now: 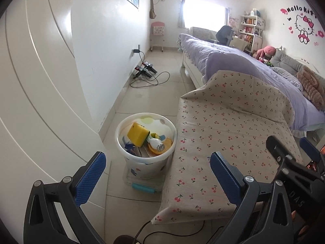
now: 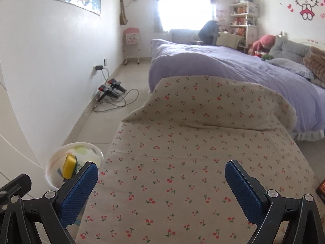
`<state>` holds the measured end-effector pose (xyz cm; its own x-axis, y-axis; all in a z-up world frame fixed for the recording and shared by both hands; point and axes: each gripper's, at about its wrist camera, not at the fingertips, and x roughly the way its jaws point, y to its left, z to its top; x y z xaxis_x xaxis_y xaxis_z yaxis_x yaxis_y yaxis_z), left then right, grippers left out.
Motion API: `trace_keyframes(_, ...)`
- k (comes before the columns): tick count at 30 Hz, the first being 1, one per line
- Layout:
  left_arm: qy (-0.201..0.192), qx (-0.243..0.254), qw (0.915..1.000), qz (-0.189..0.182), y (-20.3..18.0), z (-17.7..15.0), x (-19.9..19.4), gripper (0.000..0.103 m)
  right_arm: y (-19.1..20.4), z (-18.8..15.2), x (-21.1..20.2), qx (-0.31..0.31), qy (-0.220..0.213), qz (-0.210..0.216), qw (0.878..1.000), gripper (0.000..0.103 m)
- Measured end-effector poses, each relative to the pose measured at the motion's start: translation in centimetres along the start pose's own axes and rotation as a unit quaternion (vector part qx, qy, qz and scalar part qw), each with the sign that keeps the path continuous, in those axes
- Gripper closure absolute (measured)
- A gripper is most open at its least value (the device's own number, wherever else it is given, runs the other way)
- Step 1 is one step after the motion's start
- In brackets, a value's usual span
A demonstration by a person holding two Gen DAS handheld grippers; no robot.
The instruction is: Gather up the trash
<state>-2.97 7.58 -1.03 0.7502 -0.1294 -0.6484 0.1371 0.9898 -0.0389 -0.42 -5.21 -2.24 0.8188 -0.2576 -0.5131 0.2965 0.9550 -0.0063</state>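
A white patterned trash bin (image 1: 146,163) stands on the floor left of a table covered with a cherry-print cloth (image 1: 229,142). In the bin lie a yellow sponge (image 1: 137,133), a white bottle-like item (image 1: 156,143), an orange lid (image 1: 164,145) and paper scraps. My left gripper (image 1: 158,162) is open and empty, in front of the bin and the table's left edge. My right gripper (image 2: 161,169) is open and empty above the bare cloth (image 2: 182,172). The bin (image 2: 55,180) with the sponge (image 2: 69,165) shows at its lower left. The right gripper also shows in the left wrist view (image 1: 292,148).
A white curved door (image 1: 40,91) stands close on the left. A bed with a purple cover (image 1: 233,61) lies behind the table. Chargers and cables (image 1: 145,71) lie on the floor by the wall. A clear box with a teal handle (image 1: 142,187) sits under the bin.
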Motion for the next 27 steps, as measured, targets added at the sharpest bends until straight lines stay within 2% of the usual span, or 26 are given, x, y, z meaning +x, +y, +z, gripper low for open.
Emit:
trace_keyframes(6, -0.003, 0.000, 1.0000, 0.003, 0.19, 0.03, -0.06, 0.000, -0.02, -0.53, 0.00, 0.003, 0.012, 0.003, 1.000, 0.000)
trace_keyframes(27, -0.007, 0.000, 0.9999, 0.008, 0.24, 0.08, -0.08, 0.000, -0.73, -0.33, -0.07, 0.015, 0.010, -0.002, 1.000, 0.001)
